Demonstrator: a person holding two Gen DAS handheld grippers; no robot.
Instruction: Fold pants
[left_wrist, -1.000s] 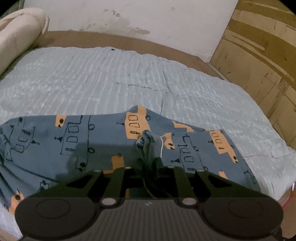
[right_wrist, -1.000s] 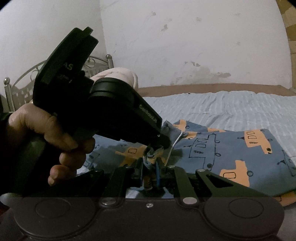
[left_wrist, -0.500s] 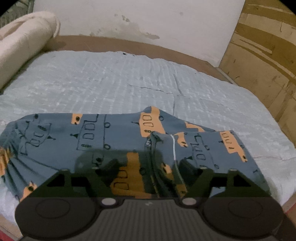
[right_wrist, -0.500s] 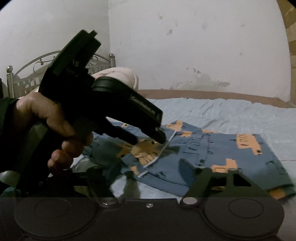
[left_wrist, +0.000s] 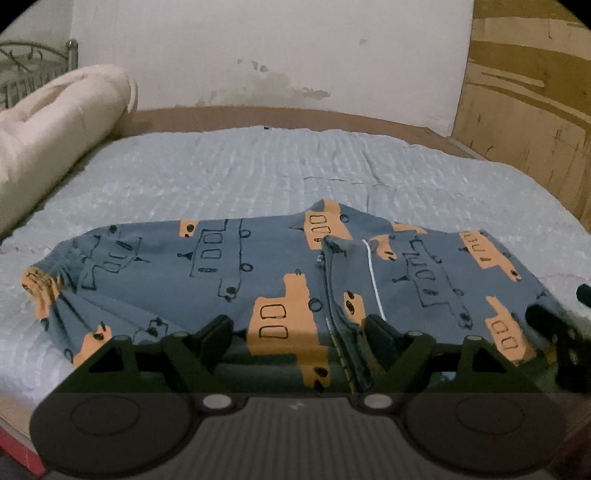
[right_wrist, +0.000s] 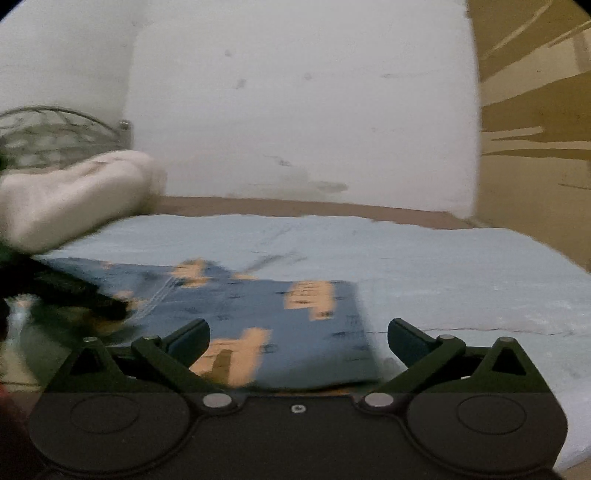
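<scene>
1. The pants (left_wrist: 280, 280) — blue-grey with orange vehicle prints — lie folded on the pale blue bedspread (left_wrist: 258, 173), towards its near edge and well apart from the rolled cream blanket (left_wrist: 55, 133) at the head end. Taking the pants as landmark, a raised seam edge with a white drawstring (left_wrist: 373, 280) runs down their middle.

2. The left gripper (left_wrist: 299, 332) hovers over the near edge of the pants; its jaws have just been opening and stand wide, the cloth beneath them but not pinched.

3. The right gripper (right_wrist: 297, 336) sits at the right end of the pants, blurred; its jaws have just been opening too, and nothing is clamped between them.

4. The step looks like letting go after a fold. To do it well, I would lift both grippers clear without snagging the drawstring, then flatten that raised edge before any further fold.

5. No containers are in view — nothing holds the pants but the bedspread.
</scene>
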